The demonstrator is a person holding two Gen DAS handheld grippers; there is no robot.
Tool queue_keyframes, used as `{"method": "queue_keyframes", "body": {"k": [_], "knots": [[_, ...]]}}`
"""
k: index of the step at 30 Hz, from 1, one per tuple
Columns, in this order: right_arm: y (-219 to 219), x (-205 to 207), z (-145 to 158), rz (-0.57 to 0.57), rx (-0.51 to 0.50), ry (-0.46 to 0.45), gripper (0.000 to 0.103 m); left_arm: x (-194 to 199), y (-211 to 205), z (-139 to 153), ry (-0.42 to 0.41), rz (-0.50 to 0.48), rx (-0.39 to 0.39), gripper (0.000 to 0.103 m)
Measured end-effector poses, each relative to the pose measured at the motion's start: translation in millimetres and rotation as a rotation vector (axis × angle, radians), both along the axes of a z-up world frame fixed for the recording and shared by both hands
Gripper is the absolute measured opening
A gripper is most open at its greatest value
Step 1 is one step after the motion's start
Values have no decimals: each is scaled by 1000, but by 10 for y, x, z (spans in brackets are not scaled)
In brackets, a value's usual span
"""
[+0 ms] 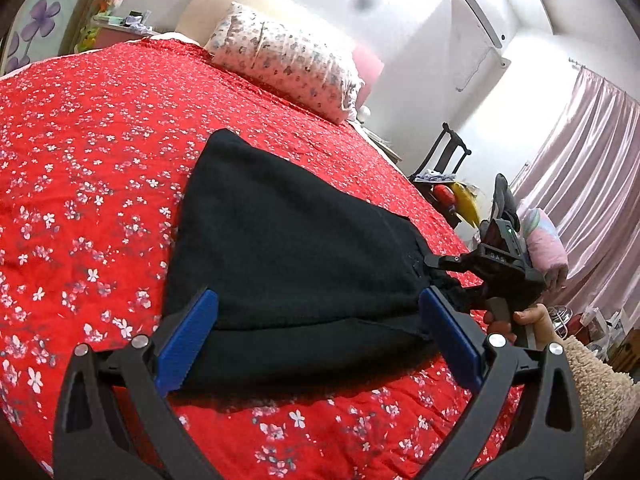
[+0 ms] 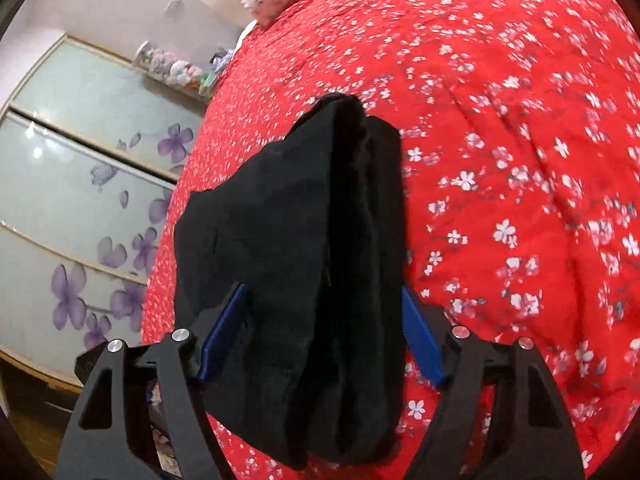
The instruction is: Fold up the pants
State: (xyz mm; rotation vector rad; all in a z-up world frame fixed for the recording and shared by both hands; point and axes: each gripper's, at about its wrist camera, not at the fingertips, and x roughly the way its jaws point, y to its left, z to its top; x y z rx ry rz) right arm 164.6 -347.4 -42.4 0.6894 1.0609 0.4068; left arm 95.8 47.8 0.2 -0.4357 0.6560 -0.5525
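The black pants (image 1: pixel 288 248) lie folded in layers on the red flowered bedspread (image 1: pixel 88 160). My left gripper (image 1: pixel 320 312) is open, its blue pads either side of the near edge of the bundle. In the left wrist view my right gripper (image 1: pixel 436 270) reaches in at the pants' right edge. In the right wrist view the right gripper (image 2: pixel 324 308) is open wide and straddles the thick stacked edge of the pants (image 2: pixel 320 240), blue fingers (image 2: pixel 420 332) on each side; whether the pads touch the cloth I cannot tell.
A flowered pillow (image 1: pixel 288 60) lies at the head of the bed. A black chair (image 1: pixel 444 156) with bright items stands beyond the bed's right side, by pink curtains (image 1: pixel 580 184). A wardrobe with purple flowers (image 2: pixel 80 216) stands on the other side.
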Motion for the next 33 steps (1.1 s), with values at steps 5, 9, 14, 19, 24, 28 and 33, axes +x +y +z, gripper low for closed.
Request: {"method": "queue_keyframes", "body": {"k": [5,9,14,19,24,28,33], "knots": [[-41,58,-38,-27,37,14,73,-11,5,-8,3,0,-5,101],[221,-42,224,39,-151,-79,68,-26,-19,-4,9,5,-6,101],[561,-144,399,117,-384,-191,69,-7,-8,-7,16,12,-10,101],[335,26,194,64,-209,-94,72,-20,-16,-14,16,9,-6,101],[788,-161,462,129,-486,-238,70,-9,-9,-18,26,21,-7,101],[1148,-409,568,189,-733,-395,68,-4,17,-27,31,33,-19,101],[1523,-701,496,292,-1045,-579,67,-4,16,-26,32,36,-16,101]]}}
